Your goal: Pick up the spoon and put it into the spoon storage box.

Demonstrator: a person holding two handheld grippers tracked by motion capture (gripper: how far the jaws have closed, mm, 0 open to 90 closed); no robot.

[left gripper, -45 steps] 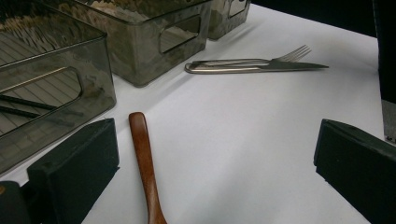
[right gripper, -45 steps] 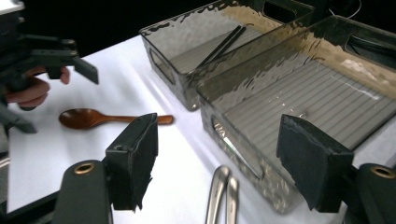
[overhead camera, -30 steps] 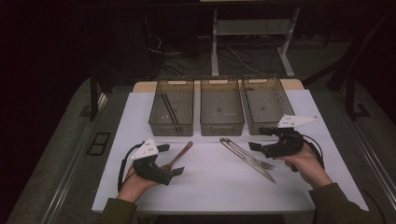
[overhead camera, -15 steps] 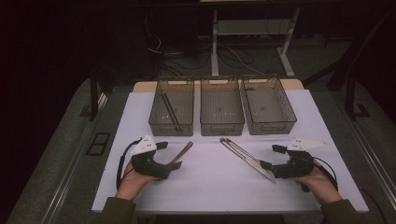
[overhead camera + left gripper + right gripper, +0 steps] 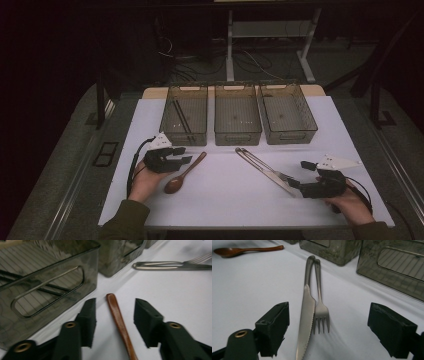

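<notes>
A brown wooden spoon (image 5: 184, 173) lies on the white table cover, handle toward the bins. My left gripper (image 5: 186, 155) sits low at that handle. In the left gripper view the handle (image 5: 117, 315) runs between the two black jaws, which have just been closing and stand a little off it on both sides. A steel knife (image 5: 306, 315) and fork (image 5: 321, 307) lie side by side right of centre. My right gripper (image 5: 299, 175) is at their near ends, open wide. In the right gripper view its jaws straddle the blade tip and the tines without touching them.
Three clear grey bins stand in a row at the back: left bin (image 5: 183, 141), middle bin (image 5: 237, 141), right bin (image 5: 292, 138). Black chopsticks (image 5: 181, 116) lie in the left bin, which is close beside my left gripper. The table drops off at the near edge.
The left gripper moved away from the near edge along the spoon to its handle, and its jaws narrowed around it. The right gripper dropped back toward the near right, behind the knife and fork.
</notes>
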